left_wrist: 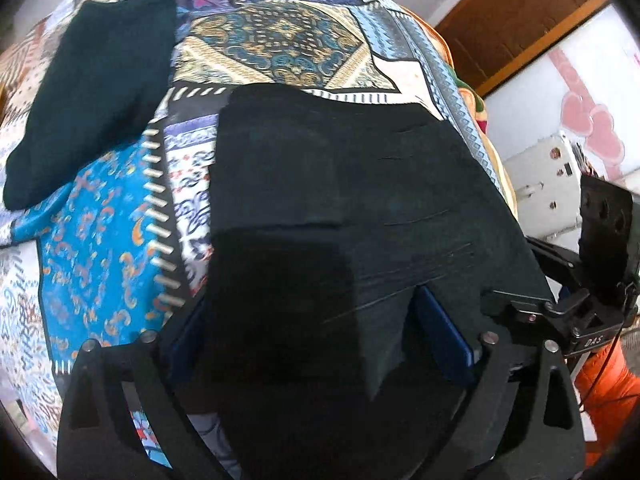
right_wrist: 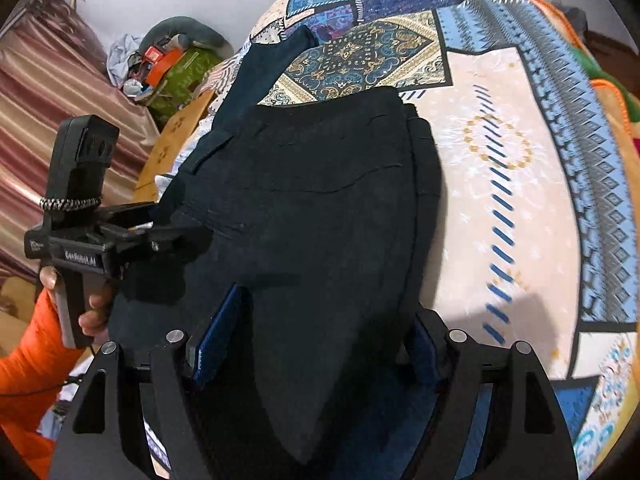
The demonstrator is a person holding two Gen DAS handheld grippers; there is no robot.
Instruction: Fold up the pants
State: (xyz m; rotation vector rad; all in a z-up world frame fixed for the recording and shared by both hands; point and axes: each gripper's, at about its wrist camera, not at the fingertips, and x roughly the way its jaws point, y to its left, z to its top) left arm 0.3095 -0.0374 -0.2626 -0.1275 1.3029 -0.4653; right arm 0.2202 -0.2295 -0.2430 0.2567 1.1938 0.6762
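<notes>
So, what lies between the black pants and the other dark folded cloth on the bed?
Only bare patterned bedspread separates the black pants from the dark folded cloth; the left wrist view shows this.

Patchwork bedspread (left_wrist: 280, 36), striped curtain (right_wrist: 36, 100), cluttered green bag (right_wrist: 180, 76).

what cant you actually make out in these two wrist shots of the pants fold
- Left wrist view: the left gripper has one blue pad showing; the other is mostly hidden in dark cloth, so contact is unclear.
- Both views: the near edge of the black pants hangs between the fingers and is cut off at the bottom.
- Right wrist view: the right gripper shows gaps beside the cloth, yet its right pad is in shadow.
- The second dark garment is too dark to identify.
</notes>
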